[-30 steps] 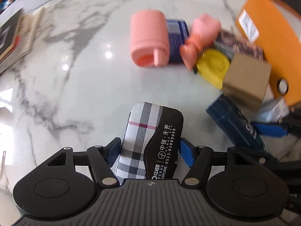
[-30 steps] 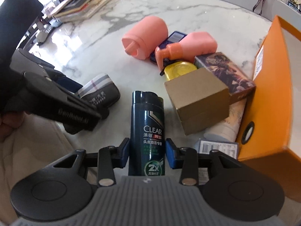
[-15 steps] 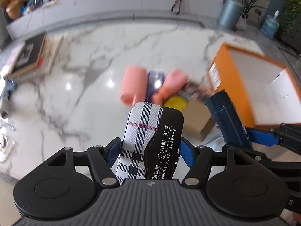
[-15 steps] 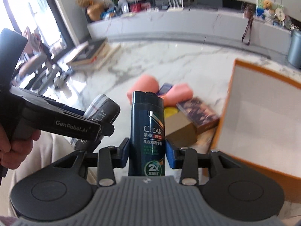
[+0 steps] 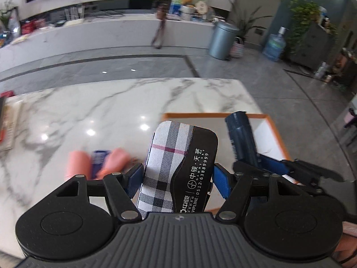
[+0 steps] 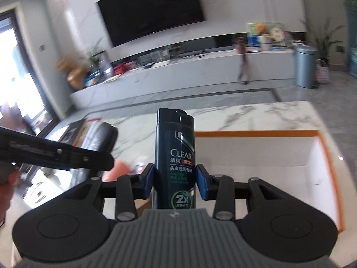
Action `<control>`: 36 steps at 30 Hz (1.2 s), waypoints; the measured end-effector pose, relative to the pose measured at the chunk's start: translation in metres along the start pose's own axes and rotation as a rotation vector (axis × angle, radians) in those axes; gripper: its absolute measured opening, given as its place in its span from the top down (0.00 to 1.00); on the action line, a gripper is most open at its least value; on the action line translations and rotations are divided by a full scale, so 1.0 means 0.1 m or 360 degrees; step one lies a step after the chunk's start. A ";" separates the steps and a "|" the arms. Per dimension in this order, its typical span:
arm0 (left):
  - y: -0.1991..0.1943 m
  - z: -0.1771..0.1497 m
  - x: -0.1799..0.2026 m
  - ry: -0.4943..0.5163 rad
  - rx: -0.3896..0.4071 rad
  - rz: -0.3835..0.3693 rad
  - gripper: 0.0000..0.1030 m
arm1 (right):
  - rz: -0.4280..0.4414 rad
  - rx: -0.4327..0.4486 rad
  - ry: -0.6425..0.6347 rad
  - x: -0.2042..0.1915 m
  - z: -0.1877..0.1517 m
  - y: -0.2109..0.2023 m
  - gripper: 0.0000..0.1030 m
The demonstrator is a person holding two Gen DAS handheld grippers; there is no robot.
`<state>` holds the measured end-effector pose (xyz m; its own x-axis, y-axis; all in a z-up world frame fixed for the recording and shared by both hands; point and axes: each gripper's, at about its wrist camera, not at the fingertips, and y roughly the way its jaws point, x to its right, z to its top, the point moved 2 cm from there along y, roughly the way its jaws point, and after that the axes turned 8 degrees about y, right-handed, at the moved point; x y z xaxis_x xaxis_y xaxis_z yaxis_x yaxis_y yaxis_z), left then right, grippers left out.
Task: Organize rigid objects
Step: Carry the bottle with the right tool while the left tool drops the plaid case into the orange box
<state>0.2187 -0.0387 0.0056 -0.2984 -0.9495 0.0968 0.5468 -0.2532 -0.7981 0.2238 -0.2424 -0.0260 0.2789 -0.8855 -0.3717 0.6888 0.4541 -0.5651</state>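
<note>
Presently clamped: left gripper (image 5: 177,176) on plaid glasses case (image 5: 178,167), right gripper (image 6: 175,178) on dark shampoo bottle (image 6: 175,156), both raised beside orange box (image 6: 256,133) on marble table (image 5: 89,116).

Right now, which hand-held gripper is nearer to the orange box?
Right. The right hand-held gripper holds its shampoo bottle at the orange box rim; the left hand-held gripper is beside it, farther away.

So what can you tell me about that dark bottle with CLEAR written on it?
The CLEAR shampoo bottle is dark teal plastic with a notched flip cap on top, white lettering, Chinese text and a green 2X badge low down. It stands upright in the right tongs, whose blue pads squeeze its sides. It hangs in the air near the open orange box.
</note>
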 end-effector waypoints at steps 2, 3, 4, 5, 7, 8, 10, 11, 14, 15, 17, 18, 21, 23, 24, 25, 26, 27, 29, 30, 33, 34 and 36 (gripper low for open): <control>0.19 0.13 0.14 0.0003 -0.0043 -0.0045 0.25 | -0.0048 0.0012 0.0059 0.20 0.08 0.04 0.60; 0.31 0.18 0.20 0.0007 -0.0072 -0.0052 0.25 | -0.0070 0.0012 0.0080 0.28 0.11 0.07 0.60; 0.42 0.22 0.27 0.0012 -0.0101 -0.0046 0.25 | -0.0090 0.0010 0.0098 0.37 0.15 0.10 0.60; 0.55 0.26 0.32 0.0021 -0.0134 -0.0031 0.25 | -0.0113 0.0001 0.0112 0.46 0.16 0.15 0.60; 0.81 0.30 0.41 0.0045 -0.0202 0.0015 0.25 | -0.0150 -0.0038 0.0147 0.64 0.18 0.25 0.60; 0.93 0.31 0.45 0.0069 -0.0230 0.0033 0.25 | -0.0159 -0.0058 0.0166 0.71 0.18 0.31 0.60; 1.16 0.33 0.52 0.0097 -0.0289 0.0073 0.25 | -0.0180 -0.0105 0.0204 0.87 0.17 0.42 0.60; 1.25 0.33 0.53 0.0101 -0.0320 0.0094 0.25 | -0.0184 -0.0120 0.0216 0.95 0.15 0.44 0.60; 1.49 0.31 0.54 0.0124 -0.0396 0.0180 0.25 | -0.0202 -0.0174 0.0243 1.13 0.11 0.58 0.60; 1.57 0.31 0.53 0.0134 -0.0413 0.0205 0.25 | -0.0200 -0.0193 0.0250 1.17 0.10 0.63 0.60; 1.68 0.30 0.51 0.0164 -0.0447 0.0257 0.25 | -0.0192 -0.0233 0.0263 1.24 0.10 0.74 0.60; 1.71 0.29 0.52 0.0180 -0.0464 0.0281 0.25 | -0.0189 -0.0250 0.0267 1.27 0.09 0.78 0.60; 1.86 0.28 0.54 0.0231 -0.0511 0.0326 0.25 | -0.0203 -0.0286 0.0271 1.35 0.07 0.89 0.60; 1.94 0.27 0.57 0.0278 -0.0532 0.0362 0.25 | -0.0219 -0.0300 0.0282 1.41 0.06 0.93 0.60; 1.97 0.27 0.58 0.0295 -0.0539 0.0376 0.25 | -0.0226 -0.0306 0.0291 1.43 0.06 0.95 0.60; 2.01 0.27 0.58 0.0312 -0.0545 0.0392 0.25 | -0.0227 -0.0311 0.0300 1.45 0.06 0.96 0.60; 2.05 0.27 0.59 0.0325 -0.0552 0.0408 0.25 | -0.0227 -0.0316 0.0308 1.48 0.06 0.96 0.60; 2.09 0.28 0.59 0.0337 -0.0559 0.0423 0.25 | -0.0230 -0.0322 0.0312 1.50 0.05 0.97 0.60; 2.17 0.28 0.61 0.0371 -0.0579 0.0449 0.25 | -0.0239 -0.0332 0.0311 1.52 0.04 0.97 0.60; 2.21 0.27 0.62 0.0386 -0.0588 0.0461 0.25 | -0.0244 -0.0338 0.0314 1.53 0.03 0.98 0.60; 2.28 0.23 0.65 0.0463 -0.0593 0.0504 0.26 | -0.0252 -0.0349 0.0321 1.54 0.01 0.98 0.60; 2.29 0.22 0.67 0.0502 -0.0582 0.0526 0.26 | -0.0254 -0.0352 0.0321 1.54 0.01 0.99 0.60; 2.31 0.22 0.67 0.0541 -0.0574 0.0557 0.37 | -0.0253 -0.0357 0.0316 1.52 0.00 0.99 0.60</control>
<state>0.3426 -0.1654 -0.1593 -0.4142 -0.8378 -0.3557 0.3758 0.1985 -0.9052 0.3349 -0.3322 -0.1385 0.0287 -0.9205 -0.3898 0.5428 0.3418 -0.7672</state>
